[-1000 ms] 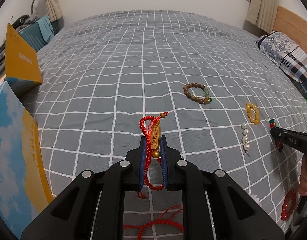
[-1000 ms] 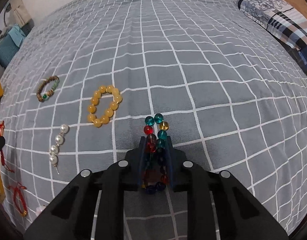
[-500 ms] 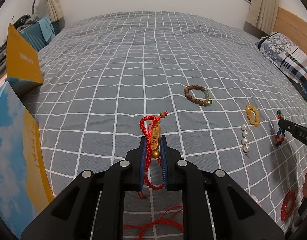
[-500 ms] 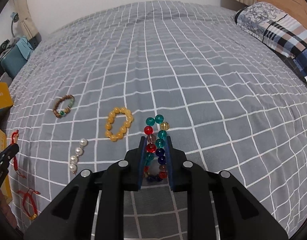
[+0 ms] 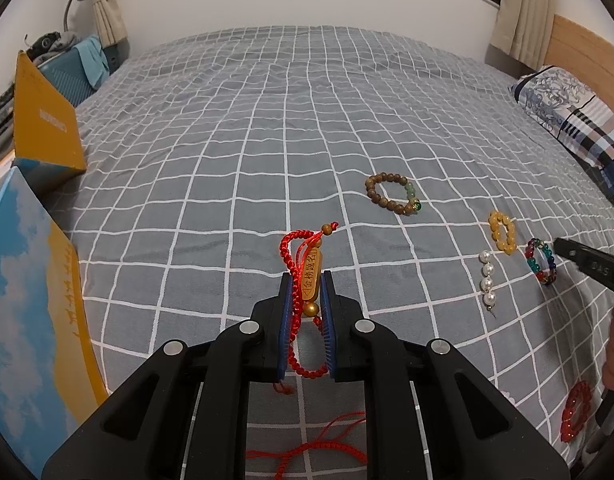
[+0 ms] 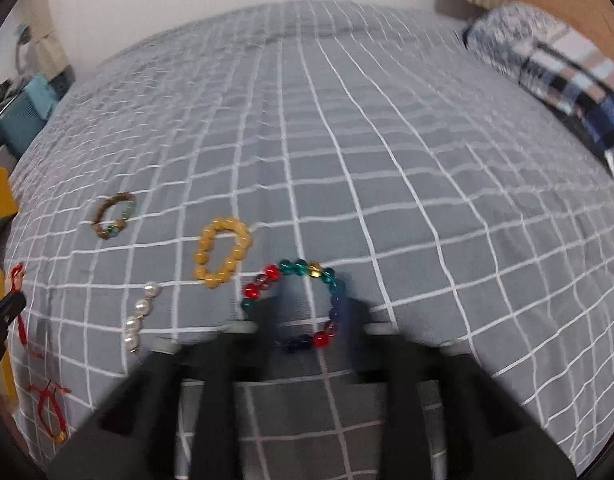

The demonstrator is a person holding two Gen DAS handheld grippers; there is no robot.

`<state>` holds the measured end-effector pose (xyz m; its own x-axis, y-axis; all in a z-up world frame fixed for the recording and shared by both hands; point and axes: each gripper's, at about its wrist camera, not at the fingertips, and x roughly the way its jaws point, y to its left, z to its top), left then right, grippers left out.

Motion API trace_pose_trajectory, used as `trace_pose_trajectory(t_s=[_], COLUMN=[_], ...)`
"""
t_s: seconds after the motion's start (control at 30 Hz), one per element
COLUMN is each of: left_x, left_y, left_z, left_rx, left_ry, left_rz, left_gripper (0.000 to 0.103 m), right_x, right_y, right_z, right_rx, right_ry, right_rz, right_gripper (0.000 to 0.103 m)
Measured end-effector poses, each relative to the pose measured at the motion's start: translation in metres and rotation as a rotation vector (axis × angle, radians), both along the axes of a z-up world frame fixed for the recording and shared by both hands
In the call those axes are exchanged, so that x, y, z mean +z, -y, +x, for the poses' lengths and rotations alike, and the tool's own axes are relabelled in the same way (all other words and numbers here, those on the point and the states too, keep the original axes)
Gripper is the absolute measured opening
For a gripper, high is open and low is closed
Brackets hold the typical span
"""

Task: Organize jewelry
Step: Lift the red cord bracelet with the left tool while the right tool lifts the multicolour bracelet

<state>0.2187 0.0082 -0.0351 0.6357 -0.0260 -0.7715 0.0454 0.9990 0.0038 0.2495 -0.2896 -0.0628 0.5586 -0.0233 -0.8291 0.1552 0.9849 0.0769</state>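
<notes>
We note right tool (image 6: 307, 316) now spread apart; multicoloured glass-bead bracelet (image 6: 295, 304), earlier pinched, lies released on grey checked bed (image 6: 347, 160) beside yellow bead bracelet (image 6: 223, 252). Left tool (image 5: 307, 320) stays clamped on red braided cord bracelet (image 5: 303, 276).

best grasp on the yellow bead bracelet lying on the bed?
Come straight down on the yellow bead bracelet and pinch across one bead strand, one finger inside the loop, one outside. It lies flat as an open oval, so no edge stands up for a side approach. Its right side is nearer the right gripper.
</notes>
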Motion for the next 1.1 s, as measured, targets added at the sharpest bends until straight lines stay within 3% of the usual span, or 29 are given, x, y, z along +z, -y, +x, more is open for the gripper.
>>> trace_pose_trajectory(t_s=[0.27, 0.3, 0.33, 0.4, 0.63, 1.1], left_x=[-0.001, -0.001, -0.001, -0.001, -0.001, 0.008], left_y=[0.0, 0.0, 0.0, 0.0, -0.002, -0.002], left_z=[0.001, 0.001, 0.0, 0.001, 0.0, -0.005], left_rx=[-0.003, -0.003, -0.003, -0.004, 0.006, 0.008], left_ry=[-0.004, -0.004, -0.005, -0.006, -0.005, 0.028], left_rz=[0.001, 0.001, 0.002, 0.002, -0.002, -0.012], left_gripper=[0.014, 0.015, 0.015, 0.015, 0.015, 0.015], right_x=[-0.026, -0.027, -0.029, -0.029, -0.014, 0.04], right_y=[-0.004, -0.006, -0.008, -0.009, -0.006, -0.019], right_z=[0.01, 0.01, 0.01, 0.01, 0.004, -0.024], right_rx=[0.004, 0.011, 0.022, 0.023, 0.006, 0.015], right_ry=[-0.074, -0.076, -0.079, -0.088, -0.045, 0.185], right_rz=[-0.025, -0.034, -0.033, -0.034, -0.008, -0.061], right_gripper=[0.045, 0.037, 0.021, 0.009, 0.009, 0.009])
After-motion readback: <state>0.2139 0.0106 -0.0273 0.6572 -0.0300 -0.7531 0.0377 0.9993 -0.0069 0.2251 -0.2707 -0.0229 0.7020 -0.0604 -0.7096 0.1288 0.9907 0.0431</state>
